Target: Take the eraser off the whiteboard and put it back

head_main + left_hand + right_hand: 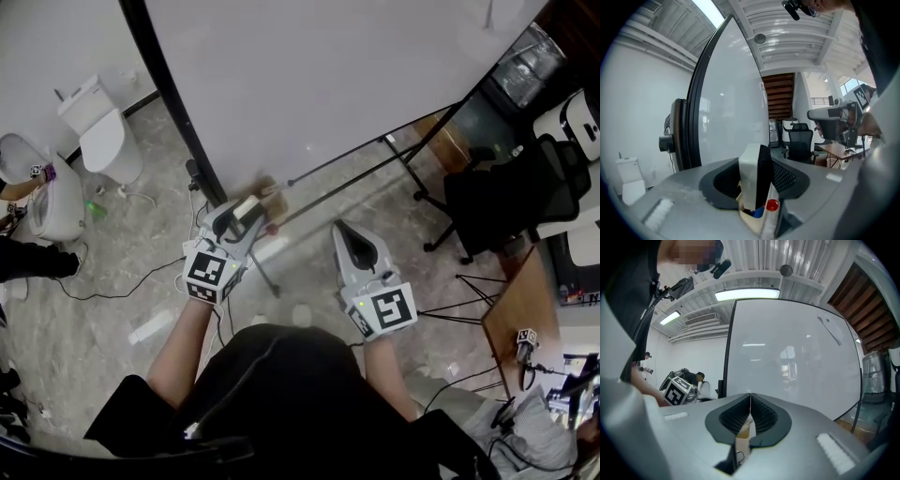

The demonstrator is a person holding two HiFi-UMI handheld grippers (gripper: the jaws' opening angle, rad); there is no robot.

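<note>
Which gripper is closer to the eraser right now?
Left. The left gripper has the eraser clamped between its jaws. The right gripper is shut and empty, apart to the eraser's right.

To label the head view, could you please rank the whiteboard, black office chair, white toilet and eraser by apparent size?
1. whiteboard, largest
2. black office chair
3. white toilet
4. eraser, smallest
The eraser is nearest the camera, so true sizes may differ.

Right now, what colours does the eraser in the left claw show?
The eraser is white-backed with black felt; best in left gripper view.
</note>
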